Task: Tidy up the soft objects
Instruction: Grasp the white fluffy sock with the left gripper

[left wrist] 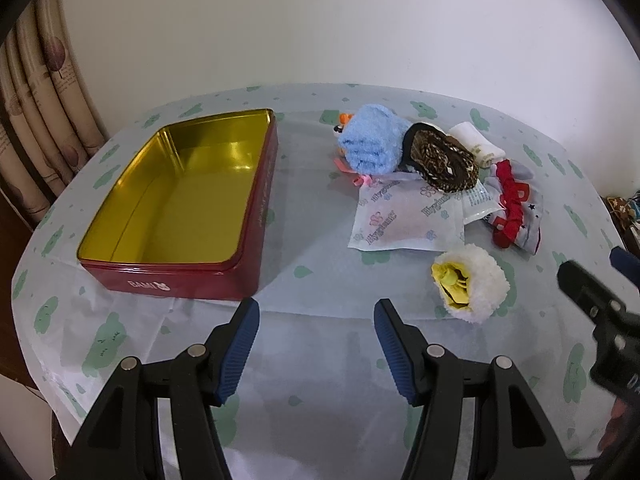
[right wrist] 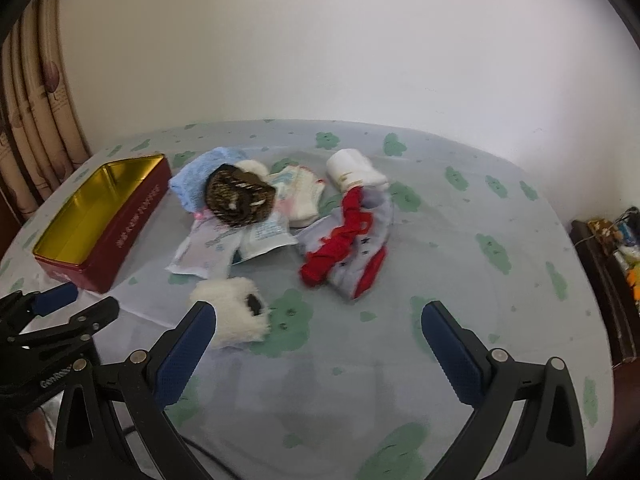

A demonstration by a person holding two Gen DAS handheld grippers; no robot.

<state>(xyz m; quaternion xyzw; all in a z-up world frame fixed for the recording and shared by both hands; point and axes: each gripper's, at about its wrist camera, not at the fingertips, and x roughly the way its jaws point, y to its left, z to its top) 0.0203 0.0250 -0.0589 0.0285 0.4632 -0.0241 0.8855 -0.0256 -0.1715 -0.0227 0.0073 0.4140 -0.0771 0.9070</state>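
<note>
Both claws gape, holding nothing — fluffy white sock (right wrist: 232, 312) lies lower left, touching the right claw (right wrist: 318, 344), nearer than the left claw (left wrist: 316, 344).

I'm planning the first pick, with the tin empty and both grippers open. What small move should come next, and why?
Probably ease the right hand-held gripper forward and left over the fluffy white item. It lies nearest, apart from the pile, just ahead of the gripper's left finger. The jaws are wide open and hold nothing, and the red tin sits empty to the left.
</note>
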